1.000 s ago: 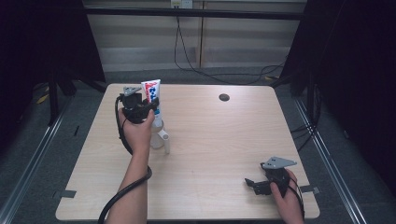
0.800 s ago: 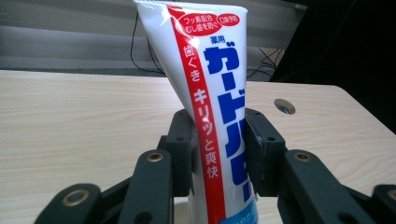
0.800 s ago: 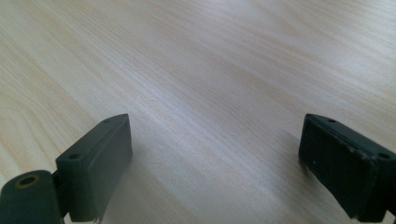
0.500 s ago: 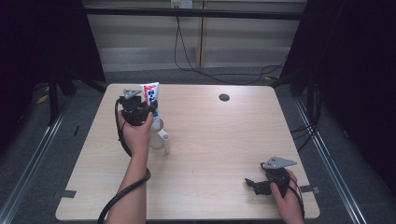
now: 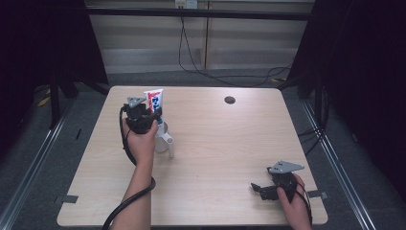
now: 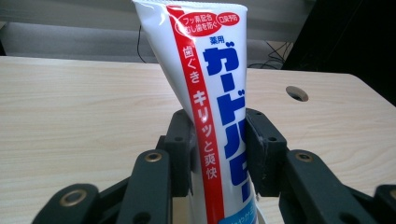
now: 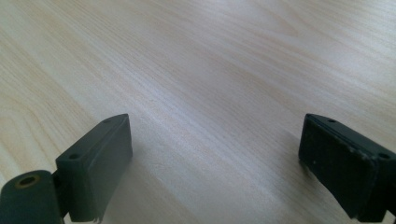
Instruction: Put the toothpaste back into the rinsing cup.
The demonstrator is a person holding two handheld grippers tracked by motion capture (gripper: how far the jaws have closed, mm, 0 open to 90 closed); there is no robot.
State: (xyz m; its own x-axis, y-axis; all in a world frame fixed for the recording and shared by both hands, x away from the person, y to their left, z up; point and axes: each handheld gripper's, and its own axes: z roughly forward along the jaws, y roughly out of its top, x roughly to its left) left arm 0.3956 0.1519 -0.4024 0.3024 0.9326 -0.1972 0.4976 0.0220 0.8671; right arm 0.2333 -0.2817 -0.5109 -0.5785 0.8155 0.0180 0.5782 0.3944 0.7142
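Most of the table (image 5: 215, 158) lies bare between the two hands, a wide lane of wood running from the near edge to the far one. At the left, a white cup (image 5: 164, 139) with an upright toothpaste tube (image 5: 154, 101) stands in the way, with the left tool (image 5: 143, 117) and forearm crowding that spot. A small dark hole (image 5: 230, 100) sits flush near the far edge. The right tool (image 5: 262, 189) rests low at the near right corner, with bare wood between its spread jaws.
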